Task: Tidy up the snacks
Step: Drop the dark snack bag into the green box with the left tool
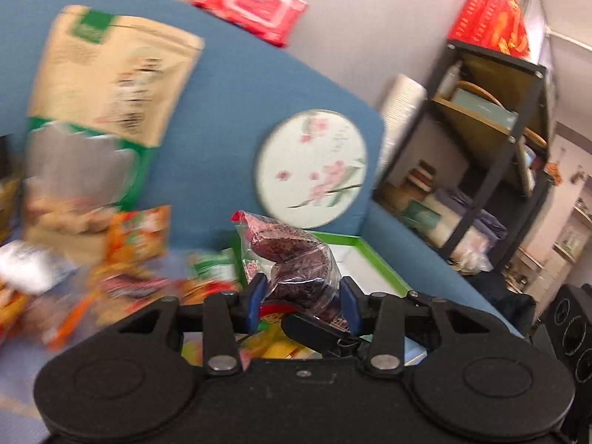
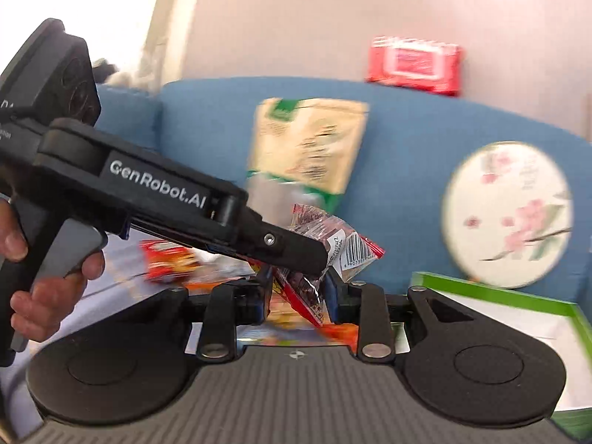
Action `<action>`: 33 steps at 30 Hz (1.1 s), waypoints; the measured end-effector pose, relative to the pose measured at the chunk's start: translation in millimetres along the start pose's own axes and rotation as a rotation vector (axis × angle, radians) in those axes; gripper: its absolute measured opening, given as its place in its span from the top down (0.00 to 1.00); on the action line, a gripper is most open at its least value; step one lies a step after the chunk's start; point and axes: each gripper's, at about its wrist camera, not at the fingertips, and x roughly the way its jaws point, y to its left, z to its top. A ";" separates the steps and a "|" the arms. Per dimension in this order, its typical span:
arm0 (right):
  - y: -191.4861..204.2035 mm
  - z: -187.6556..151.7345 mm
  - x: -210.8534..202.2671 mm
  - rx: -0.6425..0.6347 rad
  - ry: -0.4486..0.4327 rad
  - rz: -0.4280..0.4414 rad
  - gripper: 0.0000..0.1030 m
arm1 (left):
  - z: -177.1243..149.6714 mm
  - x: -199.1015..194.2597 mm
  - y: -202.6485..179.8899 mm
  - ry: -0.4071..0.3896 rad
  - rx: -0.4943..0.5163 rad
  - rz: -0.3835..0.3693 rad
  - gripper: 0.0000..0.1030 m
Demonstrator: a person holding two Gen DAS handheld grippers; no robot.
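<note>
Left side first: a loose pile of snack packets point(image 1: 122, 277) lies on the blue sofa point(image 1: 229, 111), with a tall kraft pouch point(image 1: 111, 74) propped against the backrest behind it; all of this is motion-blurred, so individual packets cannot be told apart. In the centre, a clear packet of dark cakes point(image 1: 292, 259) is held off the seat, pinched between the blue pads of the left gripper point(image 1: 301, 301); the same packet point(image 2: 333, 244) is seen in the right wrist view with the left gripper point(image 2: 314, 259) clamped on it. The right gripper point(image 2: 298, 296) sits just beneath, with the packet's lower end hanging between its fingers; whether those fingers are actually pressing on the wrapper cannot be told, probably not yet. To the right, a green-rimmed white box point(image 1: 373, 255) lies open on the seat, near the round floral fan point(image 1: 310, 168). The step is judged to be a transfer of the packet toward the box. The grip should be kept on the wrapper seam rather than the cakes, since they would likely crush. The packet should be carried over the green rim, lowered flat inside, and released only once supported.
</note>
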 end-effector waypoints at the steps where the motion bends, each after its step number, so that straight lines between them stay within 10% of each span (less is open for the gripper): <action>1: -10.8 -1.0 -2.3 0.014 -0.001 -0.031 0.50 | 1.5 10.5 -4.3 0.003 0.006 -0.017 0.57; 16: -91.9 -28.8 36.1 0.121 0.046 -0.175 0.50 | 16.2 137.4 -11.0 0.118 0.017 -0.084 0.52; 18: -90.9 -35.8 46.4 0.121 0.057 -0.186 0.48 | 13.9 144.8 -5.1 0.126 0.032 -0.062 0.30; 20: -87.2 -42.8 60.3 0.109 0.105 -0.212 0.17 | 10.6 148.8 -0.8 0.120 0.045 0.008 0.00; 21: -85.0 -46.9 66.2 0.094 0.143 -0.245 0.02 | 9.3 144.8 1.7 0.103 0.047 0.041 0.00; 33: -44.6 -19.3 17.6 0.086 0.094 -0.216 0.00 | -9.3 15.7 35.4 -0.023 -0.099 0.131 0.00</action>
